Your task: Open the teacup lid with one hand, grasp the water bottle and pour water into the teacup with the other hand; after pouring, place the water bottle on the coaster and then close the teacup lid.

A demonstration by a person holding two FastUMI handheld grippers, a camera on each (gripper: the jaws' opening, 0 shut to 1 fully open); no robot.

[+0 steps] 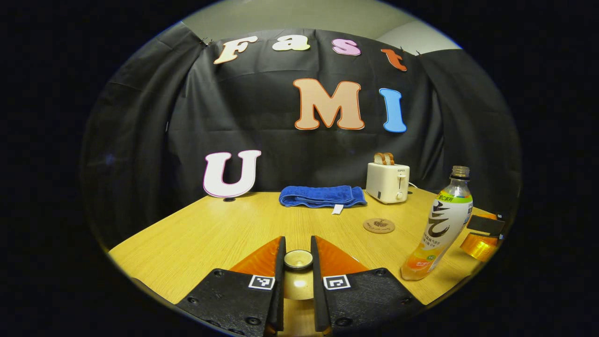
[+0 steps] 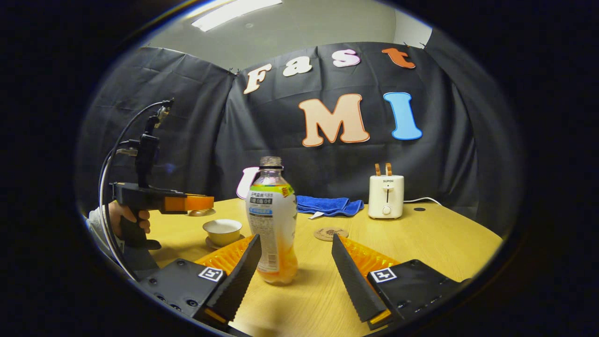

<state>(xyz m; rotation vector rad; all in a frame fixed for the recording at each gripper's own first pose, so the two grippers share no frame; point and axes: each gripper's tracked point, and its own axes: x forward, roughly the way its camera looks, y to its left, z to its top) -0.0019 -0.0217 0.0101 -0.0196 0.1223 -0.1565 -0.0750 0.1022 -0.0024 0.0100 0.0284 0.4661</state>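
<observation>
My left gripper point(image 1: 297, 241) is shut on the knob of the teacup lid point(image 1: 298, 259), which it holds up off the cup. In the right gripper view a hand holds that gripper point(image 2: 187, 202) at the left, with the lid point(image 2: 201, 213) hanging under its fingers above and left of the uncovered teacup point(image 2: 222, 230) on its saucer. The uncapped water bottle point(image 2: 271, 220), with orange liquid at the bottom, stands upright between the fingers of my open right gripper point(image 2: 296, 238), close to the left one. The round coaster point(image 2: 330, 233) lies bare behind it.
A white toaster point(image 2: 386, 196) with bread slices stands at the back right, its cable trailing right. A folded blue towel point(image 2: 327, 205) lies at the back of the wooden table point(image 2: 435, 243). In the left gripper view the bottle point(image 1: 442, 229) stands right of the coaster point(image 1: 379, 225).
</observation>
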